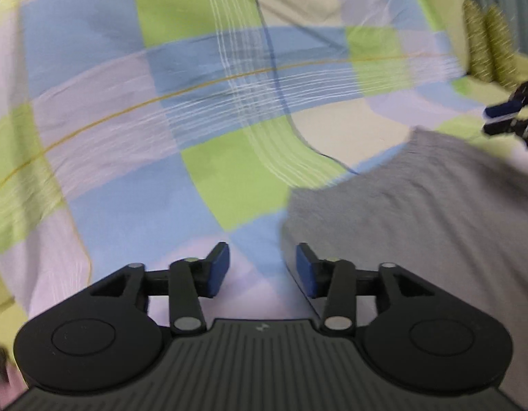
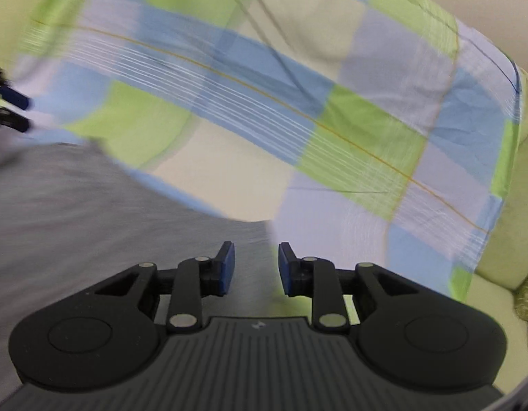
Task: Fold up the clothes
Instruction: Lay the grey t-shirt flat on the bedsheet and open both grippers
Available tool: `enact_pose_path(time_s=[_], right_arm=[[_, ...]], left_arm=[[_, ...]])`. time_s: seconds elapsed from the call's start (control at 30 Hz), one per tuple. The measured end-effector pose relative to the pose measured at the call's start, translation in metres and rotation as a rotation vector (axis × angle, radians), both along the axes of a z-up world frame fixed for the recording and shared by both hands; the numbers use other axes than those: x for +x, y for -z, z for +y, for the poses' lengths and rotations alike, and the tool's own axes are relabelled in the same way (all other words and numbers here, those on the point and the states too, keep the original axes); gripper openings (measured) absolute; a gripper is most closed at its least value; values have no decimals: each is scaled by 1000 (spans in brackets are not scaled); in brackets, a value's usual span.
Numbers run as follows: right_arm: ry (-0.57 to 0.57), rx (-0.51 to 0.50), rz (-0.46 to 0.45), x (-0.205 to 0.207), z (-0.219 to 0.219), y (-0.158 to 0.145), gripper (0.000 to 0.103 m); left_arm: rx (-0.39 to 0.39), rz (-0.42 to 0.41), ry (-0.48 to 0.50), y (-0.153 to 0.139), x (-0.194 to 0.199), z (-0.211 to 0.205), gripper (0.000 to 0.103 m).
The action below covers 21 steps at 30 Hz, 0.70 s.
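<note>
Left gripper [image 1: 262,269]: jaws apart, blue pads [image 1: 218,269] clear, nothing between them. Poised over checked sheet [image 1: 154,109], angled down. Grey garment [image 1: 418,226] just right of the jaws, its left edge running up past the right pad; whether pad touches cloth, cannot tell. Garment spread flat, filling the lower right of the left wrist view, its far edge lying across green and cream squares of the sheet. Right gripper [image 1: 503,118] seen at far right edge, beyond the garment's far corner, pads close together with a narrow gap. Patterned green cushion [image 1: 486,44] behind it, upper right.

Right gripper [image 2: 256,267]: jaws parted, narrower than the left, nothing pinched. Directly over the garment [image 2: 92,212], close to its right edge, where grey meets sheet [image 2: 332,109]. Garment stretching away to the left and forward in the right wrist view, flat, no obvious folds visible through blur. Left gripper [image 2: 14,111] at far left edge, past the garment's far corner. Sheet draped over pale green surface [image 2: 497,274] at right. Both views motion-blurred; fine detail of cloth not readable.
</note>
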State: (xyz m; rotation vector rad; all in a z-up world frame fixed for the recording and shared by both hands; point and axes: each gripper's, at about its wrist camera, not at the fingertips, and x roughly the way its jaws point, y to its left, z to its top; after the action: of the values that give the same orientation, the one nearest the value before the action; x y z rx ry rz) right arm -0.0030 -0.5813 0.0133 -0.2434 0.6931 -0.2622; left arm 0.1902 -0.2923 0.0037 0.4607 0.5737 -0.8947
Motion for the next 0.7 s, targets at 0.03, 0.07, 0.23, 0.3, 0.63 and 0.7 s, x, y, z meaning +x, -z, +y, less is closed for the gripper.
enact_pose_path(time_s=[0.03,0.07,0.23,0.3,0.63,0.7], right_arm=[[-29,19,-7,-18,18,-3,24],[-54,37,-13,-34,33,-6,24],[-132,189,-25,-99,94,1,25],[-150,249,-11,-117,112,7,25],[-219,546,126,-174,165,59,38],[-254,496,121,-174,172,62,38]], left_arm=[[-9,23,18,-4,-14,15,58],[-15,45,38,-7,-28,29,58],[27,159,200,-8,-100,99,58],[13,242,253,-4,-118,123,58],[135,163,542,26,-161,126,59],[168,81,577,31,-168,123,60]])
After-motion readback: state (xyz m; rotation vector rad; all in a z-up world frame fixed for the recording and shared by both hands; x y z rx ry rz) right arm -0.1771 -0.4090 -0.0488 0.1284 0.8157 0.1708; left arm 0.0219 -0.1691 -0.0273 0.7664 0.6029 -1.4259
